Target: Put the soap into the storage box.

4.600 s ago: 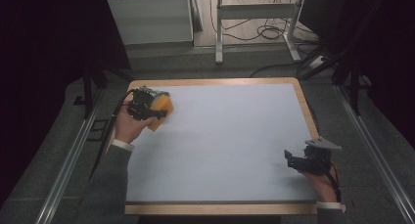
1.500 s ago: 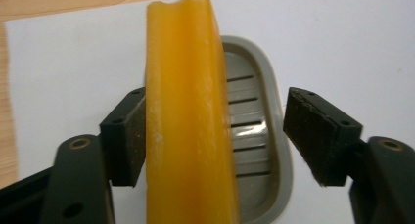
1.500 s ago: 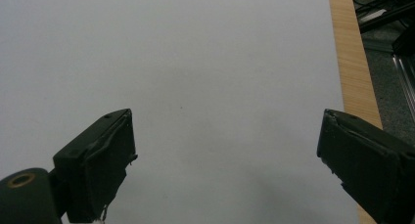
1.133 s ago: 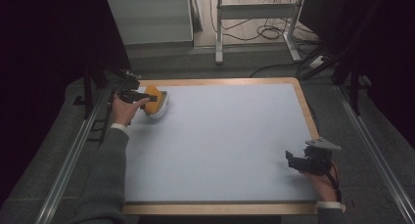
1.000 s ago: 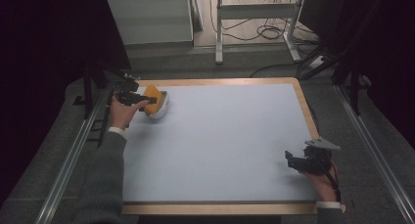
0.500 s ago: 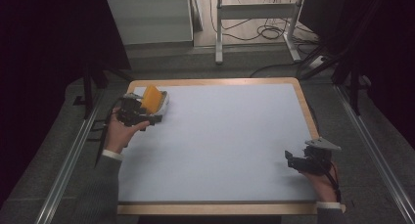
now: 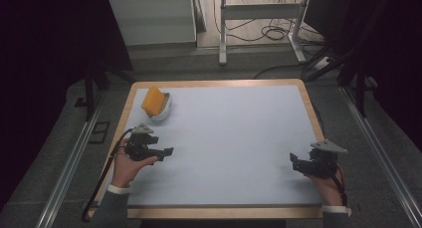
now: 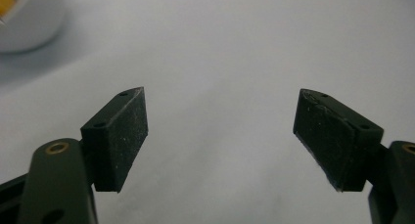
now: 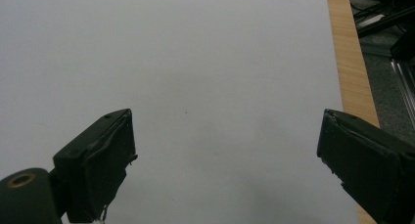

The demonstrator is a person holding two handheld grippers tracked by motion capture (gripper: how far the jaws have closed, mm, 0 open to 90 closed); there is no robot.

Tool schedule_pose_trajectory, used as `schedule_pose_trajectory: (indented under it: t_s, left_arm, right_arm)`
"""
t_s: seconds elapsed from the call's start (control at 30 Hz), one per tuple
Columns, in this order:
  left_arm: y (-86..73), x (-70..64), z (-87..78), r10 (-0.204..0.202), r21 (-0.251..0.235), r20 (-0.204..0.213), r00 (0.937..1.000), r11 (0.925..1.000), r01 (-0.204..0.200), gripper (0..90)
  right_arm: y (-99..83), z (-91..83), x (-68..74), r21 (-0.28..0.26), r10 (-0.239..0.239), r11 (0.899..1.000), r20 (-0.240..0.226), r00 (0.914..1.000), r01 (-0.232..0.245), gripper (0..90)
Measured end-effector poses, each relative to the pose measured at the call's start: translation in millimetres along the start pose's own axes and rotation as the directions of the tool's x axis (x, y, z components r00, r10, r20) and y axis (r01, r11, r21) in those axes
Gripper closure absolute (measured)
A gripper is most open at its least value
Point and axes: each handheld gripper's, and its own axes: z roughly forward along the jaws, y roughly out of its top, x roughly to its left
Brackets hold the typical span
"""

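Observation:
A white bowl with an orange sponge-like block standing in it sits at the table's far left corner; its rim also shows as the white bowl in the left gripper view. My left gripper is open and empty, well in front of the bowl over the left side of the pale mat; the left gripper has its jaws wide apart. My right gripper rests near the front right of the mat; the right gripper is open with nothing between its jaws.
The pale blue mat covers a wooden-edged table. Metal rails run along both sides on the floor. Behind the table stand a white cabinet, a metal frame and loose cables.
My left gripper held the bowl with the orange block, set it at the far left corner, let go and drew back toward the front. The right gripper stayed still.

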Motion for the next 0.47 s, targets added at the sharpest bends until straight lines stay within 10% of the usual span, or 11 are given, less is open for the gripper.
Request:
schedule_pose_trajectory:
  t_s: [0.47]
  left_arm:
    - [-9.1, -7.6, 3.9, -0.012, -0.014, 0.033, 0.9994, 0.9998, 0.013, 21.9]
  right_arm:
    - [1.6, -2.6, 2.6, -0.032, -0.006, 0.999, 0.012, 0.9999, 0.007, 8.3]
